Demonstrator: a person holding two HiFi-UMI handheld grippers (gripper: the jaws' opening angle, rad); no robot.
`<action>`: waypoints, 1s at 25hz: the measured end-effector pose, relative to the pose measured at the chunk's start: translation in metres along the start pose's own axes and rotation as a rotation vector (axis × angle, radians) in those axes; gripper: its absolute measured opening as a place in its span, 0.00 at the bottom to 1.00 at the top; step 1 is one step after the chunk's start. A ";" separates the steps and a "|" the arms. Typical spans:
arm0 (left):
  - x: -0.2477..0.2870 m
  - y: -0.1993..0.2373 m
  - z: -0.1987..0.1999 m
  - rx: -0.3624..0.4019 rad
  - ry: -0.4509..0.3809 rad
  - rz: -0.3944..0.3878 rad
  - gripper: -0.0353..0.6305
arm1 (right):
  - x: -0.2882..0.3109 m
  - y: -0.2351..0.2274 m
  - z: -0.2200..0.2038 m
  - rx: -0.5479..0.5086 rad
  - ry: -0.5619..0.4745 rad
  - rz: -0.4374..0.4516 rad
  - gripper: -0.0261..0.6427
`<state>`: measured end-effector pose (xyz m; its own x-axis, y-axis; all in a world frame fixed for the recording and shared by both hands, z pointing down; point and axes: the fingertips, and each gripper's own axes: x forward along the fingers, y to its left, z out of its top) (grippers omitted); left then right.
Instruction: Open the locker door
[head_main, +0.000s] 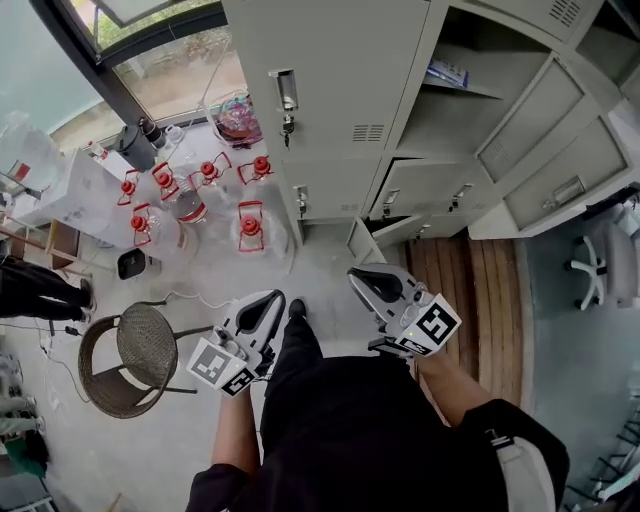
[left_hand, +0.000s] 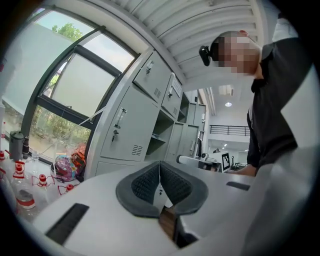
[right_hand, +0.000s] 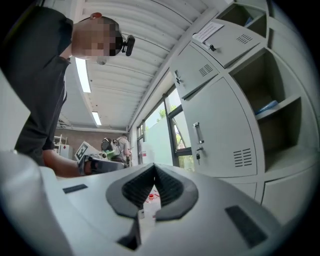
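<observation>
Locker door (head_main: 335, 70): shut, handle (head_main: 286, 92) at its left edge; stands at 12 o'clock, well apart from both my grippers.
My left gripper (head_main: 274, 298): nearest me, jaws pressed together, nothing between them.
My right gripper (head_main: 357, 273): at 3 o'clock of the left one, jaws likewise together, empty.
Wicker chair (head_main: 140, 360): at 9 o'clock, near my left gripper.
Red-capped water jugs (head_main: 190, 195): at 11 o'clock, on the floor beside the lockers.
Open lockers (head_main: 475, 115): at 1 o'clock.
</observation>
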<state>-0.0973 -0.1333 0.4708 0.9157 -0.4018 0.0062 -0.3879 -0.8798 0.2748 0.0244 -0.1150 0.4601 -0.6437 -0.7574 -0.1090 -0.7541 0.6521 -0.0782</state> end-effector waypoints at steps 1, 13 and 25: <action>0.004 0.012 0.004 -0.003 0.001 -0.011 0.08 | 0.011 -0.008 0.003 -0.002 -0.004 -0.018 0.06; 0.040 0.124 0.072 0.019 -0.051 -0.169 0.08 | 0.122 -0.079 0.075 0.003 -0.114 -0.105 0.06; 0.071 0.179 0.098 0.022 -0.051 -0.311 0.08 | 0.193 -0.131 0.111 -0.175 -0.046 -0.195 0.16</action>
<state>-0.1122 -0.3439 0.4259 0.9845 -0.1242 -0.1238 -0.0925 -0.9676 0.2350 0.0139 -0.3431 0.3396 -0.4800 -0.8636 -0.1539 -0.8772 0.4750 0.0702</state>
